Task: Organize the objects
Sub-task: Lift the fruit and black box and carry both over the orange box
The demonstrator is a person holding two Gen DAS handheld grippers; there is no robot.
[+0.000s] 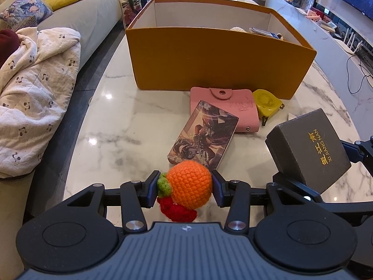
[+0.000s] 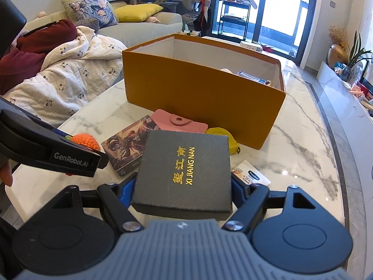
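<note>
My left gripper (image 1: 184, 189) is shut on an orange crocheted fruit (image 1: 189, 184) with green and red bits, held low over the marble table (image 1: 116, 126). My right gripper (image 2: 183, 186) is shut on a dark grey gift box (image 2: 186, 172) with gold lettering; it also shows in the left wrist view (image 1: 307, 149). An open orange cardboard box (image 1: 209, 58) stands further back, with a few items inside. On the table before it lie a picture card box (image 1: 202, 135), a pink snap wallet (image 1: 228, 107) and a yellow tape measure (image 1: 267, 102).
A sofa with a white panda blanket (image 1: 35, 88) and cushions runs along the table's left side. A small white card (image 2: 251, 175) lies on the table by the right gripper. A TV unit (image 1: 338, 23) with plants and cables stands to the right.
</note>
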